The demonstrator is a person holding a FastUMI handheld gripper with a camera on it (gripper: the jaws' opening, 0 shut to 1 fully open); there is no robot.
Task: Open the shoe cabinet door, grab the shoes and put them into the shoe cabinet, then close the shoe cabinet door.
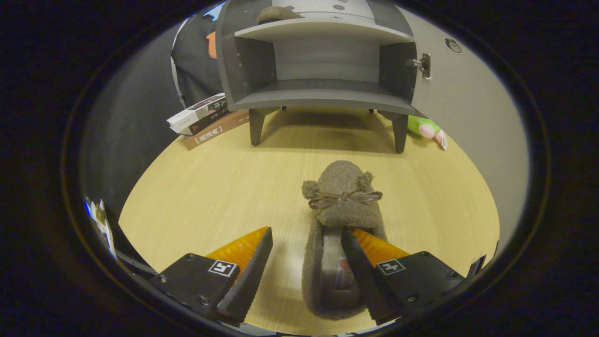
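A fuzzy brown slipper (342, 196) with a small bow lies on the wooden table, toe pointing toward the cabinet. My gripper (306, 236) is open. Its right finger dips into the slipper's opening, and its left finger stands outside the slipper's left wall, so that wall is between the fingers. Beyond the slipper stands the grey shoe cabinet (323, 96) with its door (461, 107) swung open to the right. Its lower shelf holds nothing. Another brown shoe (277, 15) rests on the upper level.
A stack of books (206, 119) lies left of the cabinet's legs. A green and pink soft toy (428, 128) sits by the right leg, against the open door. Bare wooden tabletop (206, 196) spreads left of the slipper.
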